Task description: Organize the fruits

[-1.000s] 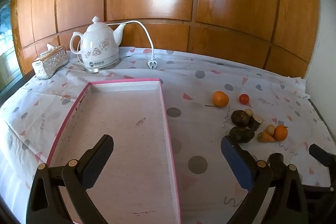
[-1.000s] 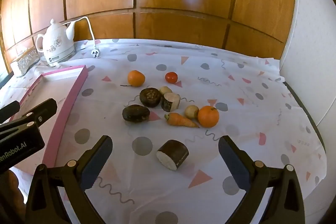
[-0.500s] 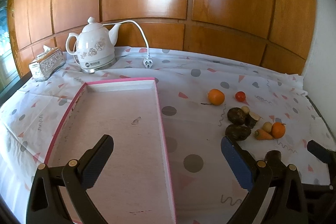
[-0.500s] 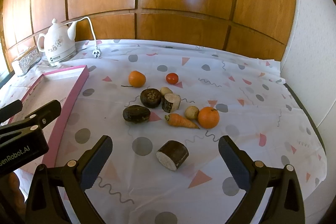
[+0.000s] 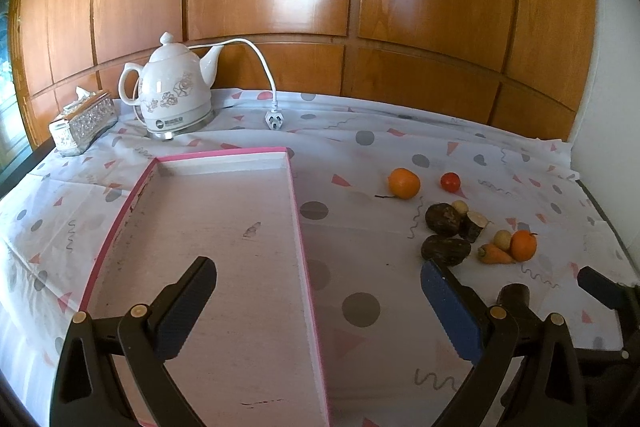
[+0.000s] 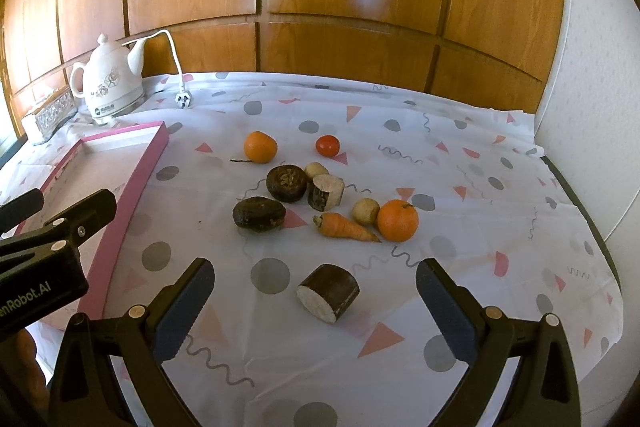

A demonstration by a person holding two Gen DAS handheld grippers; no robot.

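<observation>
Left gripper (image 5: 318,293) hung over the pink tray (image 5: 296,195), fingers spread wide, nothing held. Right gripper (image 6: 314,293) likewise gaped empty. A cut dark root chunk (image 6: 329,291) lay between its fingers; beyond them lay a carrot (image 6: 345,227), oranges (image 6: 397,220) (image 6: 260,147), a tomato (image 6: 327,145).

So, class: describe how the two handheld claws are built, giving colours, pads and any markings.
Both claws, left claw and right claw, are black plastic with two angled fingers, brass-coloured rivets and dark blue ribbed pads. The left one's body carries white lettering ending "nRobot.AI".
</observation>
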